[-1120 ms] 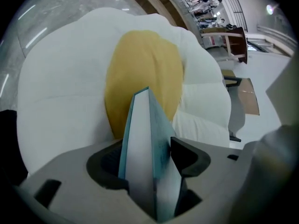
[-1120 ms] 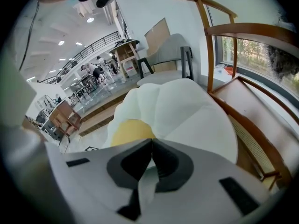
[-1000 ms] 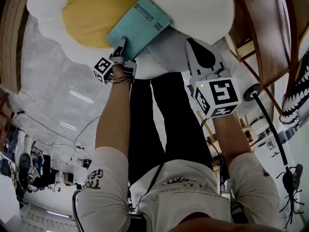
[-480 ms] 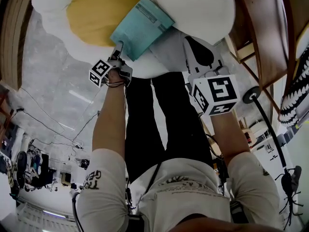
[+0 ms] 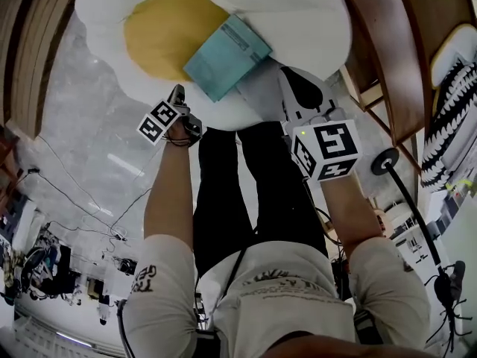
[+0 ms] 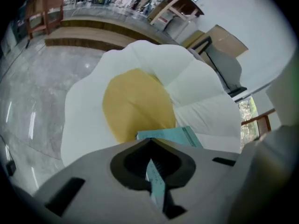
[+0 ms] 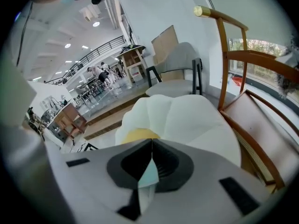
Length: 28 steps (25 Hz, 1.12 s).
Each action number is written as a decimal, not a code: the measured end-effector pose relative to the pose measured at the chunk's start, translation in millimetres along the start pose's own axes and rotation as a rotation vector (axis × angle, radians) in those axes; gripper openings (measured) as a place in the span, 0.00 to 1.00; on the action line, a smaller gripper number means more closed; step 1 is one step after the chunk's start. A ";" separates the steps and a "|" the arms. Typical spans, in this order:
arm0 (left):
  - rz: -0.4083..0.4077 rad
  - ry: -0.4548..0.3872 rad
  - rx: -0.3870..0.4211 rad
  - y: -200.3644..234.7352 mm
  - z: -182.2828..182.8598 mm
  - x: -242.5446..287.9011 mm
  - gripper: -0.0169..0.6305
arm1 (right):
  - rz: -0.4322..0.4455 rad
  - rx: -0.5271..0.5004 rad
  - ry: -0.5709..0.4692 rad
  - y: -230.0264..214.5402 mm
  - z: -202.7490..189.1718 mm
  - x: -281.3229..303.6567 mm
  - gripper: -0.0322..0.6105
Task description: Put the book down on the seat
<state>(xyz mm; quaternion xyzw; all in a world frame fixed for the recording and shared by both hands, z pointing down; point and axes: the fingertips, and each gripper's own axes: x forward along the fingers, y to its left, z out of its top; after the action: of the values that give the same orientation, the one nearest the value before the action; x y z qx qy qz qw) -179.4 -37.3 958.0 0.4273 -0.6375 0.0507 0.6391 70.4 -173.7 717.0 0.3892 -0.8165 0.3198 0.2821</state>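
Note:
The teal book (image 5: 227,57) lies flat on the flower-shaped seat (image 5: 313,21), half on its yellow middle (image 5: 164,32) and half on a white petal. My left gripper (image 5: 177,93) hangs off the book's near left corner, apart from it. Its jaws have just been closing and are shut with nothing between them. In the left gripper view the book (image 6: 175,136) shows just beyond the left gripper (image 6: 150,140). My right gripper (image 5: 287,73) hovers at the seat's near right edge, shut and empty. The right gripper (image 7: 151,140) points over the seat (image 7: 187,120).
A wooden armchair (image 5: 391,58) stands right of the seat, close to my right gripper. A grey chair (image 7: 180,64) and a cardboard panel stand behind the seat. Wooden steps (image 6: 79,34) run along the far left. My legs in black trousers (image 5: 246,192) are at the seat's near edge.
The left gripper has come off the book's corner, drawn back towards me, rolled and shut its jaws. The book stays lying on the seat. The right gripper has risen a little.

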 end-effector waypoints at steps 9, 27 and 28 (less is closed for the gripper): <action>0.004 -0.162 0.632 -123.9 55.5 -91.6 0.06 | -0.012 -0.040 -0.058 39.0 53.6 -32.3 0.09; -0.113 -0.634 0.789 -358.8 235.8 -509.8 0.06 | -0.007 -0.153 -0.581 197.2 324.1 -223.4 0.09; -0.122 -0.666 0.803 -370.7 244.3 -526.9 0.06 | -0.002 -0.159 -0.612 203.2 337.7 -233.0 0.09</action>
<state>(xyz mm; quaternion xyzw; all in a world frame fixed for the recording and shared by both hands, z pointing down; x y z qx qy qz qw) -237.9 -167.1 283.9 0.6678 -0.7106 0.1151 0.1894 -41.6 -218.1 275.2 0.4447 -0.8856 0.1226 0.0531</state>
